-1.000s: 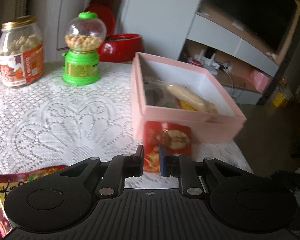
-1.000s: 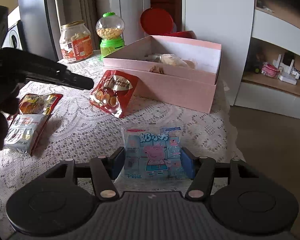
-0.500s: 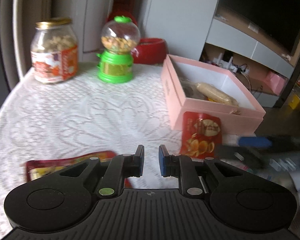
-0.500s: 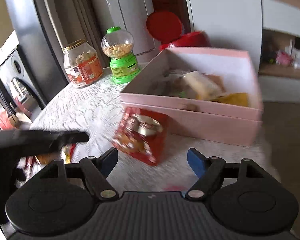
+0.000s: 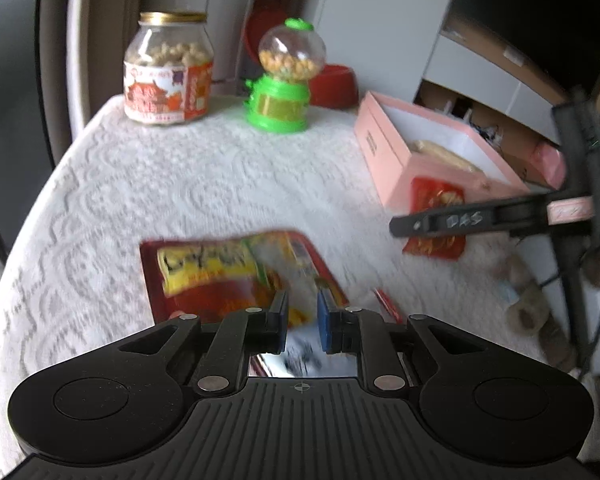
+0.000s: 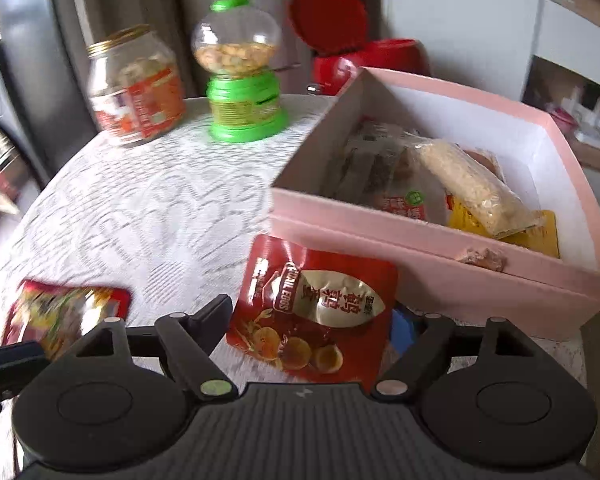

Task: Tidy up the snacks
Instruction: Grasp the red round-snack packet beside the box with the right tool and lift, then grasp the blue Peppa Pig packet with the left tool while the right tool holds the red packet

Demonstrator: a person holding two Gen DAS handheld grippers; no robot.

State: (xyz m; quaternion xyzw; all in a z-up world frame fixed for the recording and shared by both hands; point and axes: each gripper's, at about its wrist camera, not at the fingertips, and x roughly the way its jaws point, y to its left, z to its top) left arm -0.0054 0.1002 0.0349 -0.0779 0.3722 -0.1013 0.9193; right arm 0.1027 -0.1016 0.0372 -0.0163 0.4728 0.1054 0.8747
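A pink box [image 6: 440, 268] with several snack packs inside stands at the table's right; it also shows in the left wrist view [image 5: 396, 168]. A red egg snack pouch [image 6: 316, 312] lies against the box front, between the open fingers of my right gripper [image 6: 316, 320]; it also shows in the left wrist view [image 5: 436, 220]. My left gripper [image 5: 302, 316] has its jaws nearly together, empty, just above a red and yellow snack pack [image 5: 236, 276], which also shows in the right wrist view [image 6: 60, 312].
A glass jar of snacks [image 5: 168, 68] and a green candy dispenser [image 5: 284, 80] stand at the back of the lace-covered table [image 5: 140, 184]. A red bin [image 6: 360, 52] is behind the table. The table edge drops off right of the box.
My left gripper has pulled back left from the red pouch to above the red and yellow pack. My right gripper has moved from the blue pack forward to the red pouch, still open.
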